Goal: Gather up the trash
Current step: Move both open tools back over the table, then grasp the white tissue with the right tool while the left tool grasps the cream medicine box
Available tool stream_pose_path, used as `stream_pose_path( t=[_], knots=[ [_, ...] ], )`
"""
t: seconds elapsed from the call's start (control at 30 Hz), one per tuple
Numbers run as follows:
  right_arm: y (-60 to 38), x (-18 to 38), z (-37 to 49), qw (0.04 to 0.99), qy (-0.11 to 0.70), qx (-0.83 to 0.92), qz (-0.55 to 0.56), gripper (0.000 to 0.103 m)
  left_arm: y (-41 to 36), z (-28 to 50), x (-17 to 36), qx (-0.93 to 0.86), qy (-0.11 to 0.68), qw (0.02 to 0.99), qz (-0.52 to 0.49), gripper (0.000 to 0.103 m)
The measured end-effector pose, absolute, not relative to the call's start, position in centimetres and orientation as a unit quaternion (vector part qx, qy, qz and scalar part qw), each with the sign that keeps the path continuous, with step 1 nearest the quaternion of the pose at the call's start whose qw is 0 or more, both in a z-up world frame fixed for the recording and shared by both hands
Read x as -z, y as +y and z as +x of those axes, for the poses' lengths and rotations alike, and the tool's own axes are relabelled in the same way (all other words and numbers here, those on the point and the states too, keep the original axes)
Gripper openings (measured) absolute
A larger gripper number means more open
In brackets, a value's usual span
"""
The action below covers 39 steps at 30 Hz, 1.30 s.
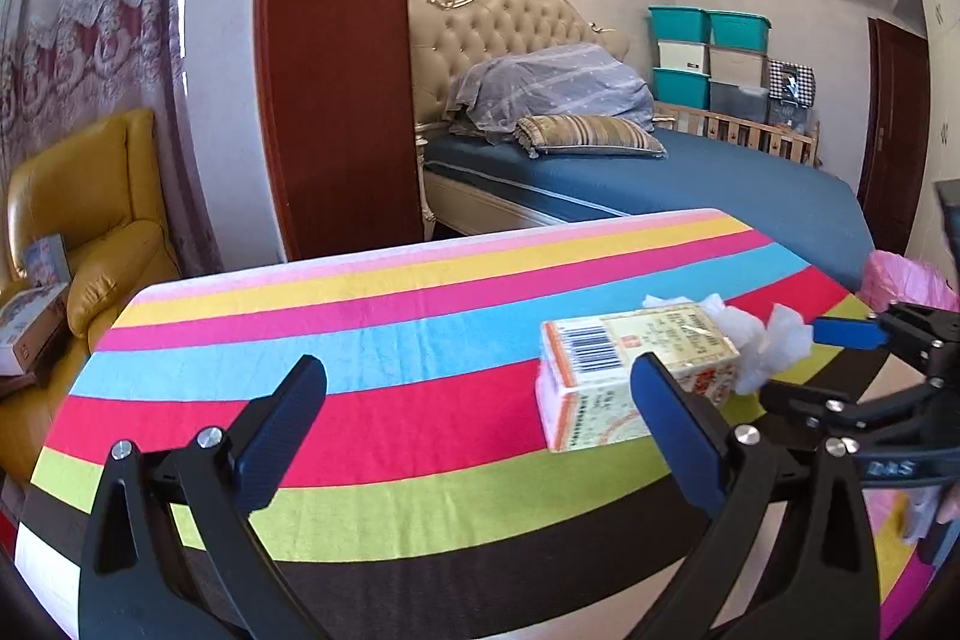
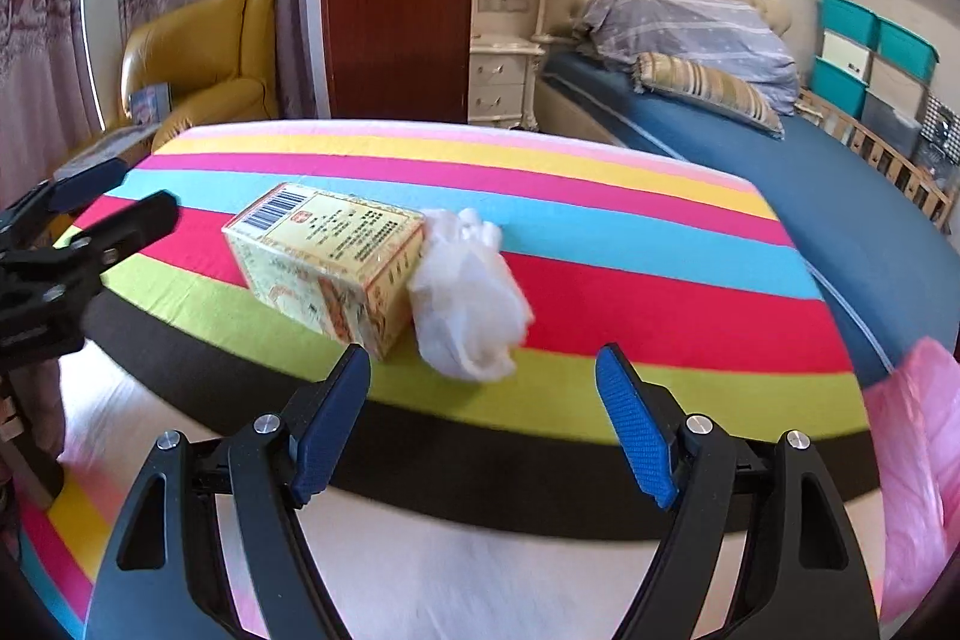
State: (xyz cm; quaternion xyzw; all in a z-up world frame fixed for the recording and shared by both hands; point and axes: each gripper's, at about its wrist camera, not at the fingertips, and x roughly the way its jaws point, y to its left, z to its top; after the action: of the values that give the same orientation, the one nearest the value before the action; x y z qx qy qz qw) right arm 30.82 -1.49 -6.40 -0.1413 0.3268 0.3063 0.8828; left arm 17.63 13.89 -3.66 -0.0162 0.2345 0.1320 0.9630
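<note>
A yellow printed carton point(image 2: 327, 259) with a barcode lies on the striped cloth table point(image 2: 600, 232); a crumpled white tissue point(image 2: 468, 292) lies against its right side. Both also show in the left wrist view, the carton point(image 1: 636, 370) and the tissue point(image 1: 762, 340). My right gripper point(image 2: 483, 361) is open and empty, just short of the tissue. My left gripper point(image 1: 480, 370) is open and empty, its right finger in front of the carton. It also shows in the right wrist view point(image 2: 114, 193), left of the carton.
A pink plastic bag point(image 2: 918, 460) hangs at the table's right end, also in the left wrist view point(image 1: 906, 280). A blue bed point(image 1: 660, 172) stands behind the table, a yellow armchair point(image 1: 90, 220) to the left, stacked storage bins point(image 1: 708, 58) at the back.
</note>
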Motion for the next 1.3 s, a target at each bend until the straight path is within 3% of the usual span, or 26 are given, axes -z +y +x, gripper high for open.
stream_pose_path(
  t=[0.17, 0.23, 0.3, 0.4, 0.87, 1.3],
  knots=[
    [1.0, 7.1, 33.4, 0.873, 0.357, -0.299, -0.143, 0.068, 14.5, 17.3, 3.7, -0.133, 0.235, 0.962, -0.037, 0.098],
    [1.2, 7.2, 34.0, 0.872, 0.364, -0.296, -0.142, 0.062, 14.2, 17.4, 3.8, -0.126, 0.239, 0.962, -0.036, 0.098],
    [1.3, 7.3, 34.3, 0.868, 0.369, -0.301, -0.138, 0.043, 13.4, 17.7, 3.9, -0.116, 0.246, 0.962, -0.027, 0.098],
    [0.6, 7.1, 33.6, 0.873, 0.357, -0.301, -0.141, 0.038, 12.4, 18.4, 4.1, -0.099, 0.260, 0.960, -0.018, 0.098],
    [-8.5, 6.1, 28.7, 0.904, 0.329, -0.265, -0.067, 0.037, 11.8, 22.8, 5.0, -0.065, 0.311, 0.948, -0.015, 0.098],
    [-8.6, 5.9, 27.6, 0.904, 0.329, -0.267, -0.049, 0.037, 10.6, 24.2, 5.9, -0.052, 0.336, 0.940, 0.041, 0.098]
  ],
)
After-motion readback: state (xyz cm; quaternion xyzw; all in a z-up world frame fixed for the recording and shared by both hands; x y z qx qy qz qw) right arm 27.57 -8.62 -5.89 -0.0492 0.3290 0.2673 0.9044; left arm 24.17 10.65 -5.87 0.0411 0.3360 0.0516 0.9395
